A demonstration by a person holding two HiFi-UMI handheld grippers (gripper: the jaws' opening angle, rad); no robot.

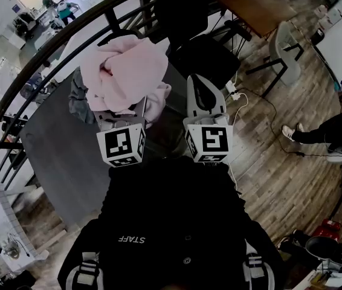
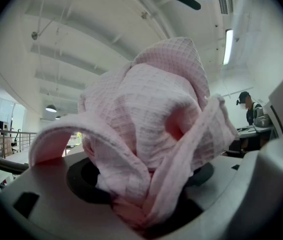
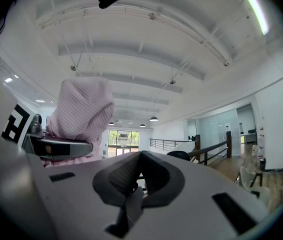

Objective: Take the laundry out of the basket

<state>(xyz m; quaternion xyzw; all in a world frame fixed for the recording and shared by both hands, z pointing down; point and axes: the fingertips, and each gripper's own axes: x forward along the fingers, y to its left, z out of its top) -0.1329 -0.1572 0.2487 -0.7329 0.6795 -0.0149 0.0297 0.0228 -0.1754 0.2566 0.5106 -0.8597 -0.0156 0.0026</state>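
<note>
A pink waffle-weave cloth point(image 1: 125, 71) is bunched up in the air with my left gripper point(image 1: 124, 112) shut on it. In the left gripper view the pink cloth point(image 2: 151, 119) fills the middle and its folds are pinched between the jaws of the left gripper point(image 2: 146, 206). My right gripper point(image 1: 200, 80) is raised beside it, shut and empty. In the right gripper view the pads of the right gripper point(image 3: 135, 181) meet with nothing between them, and the pink cloth point(image 3: 81, 111) shows at the left. A dark basket-like shape point(image 1: 204, 59) lies beyond both grippers.
A grey table point(image 1: 62, 150) lies below at the left with a grey garment point(image 1: 80, 101) on it. A black curved railing point(image 1: 32, 71) runs past it. A wooden table point(image 1: 261, 5), a white chair point(image 1: 283, 44), floor cables point(image 1: 261, 107) and a seated person point(image 1: 334, 128) are at the right.
</note>
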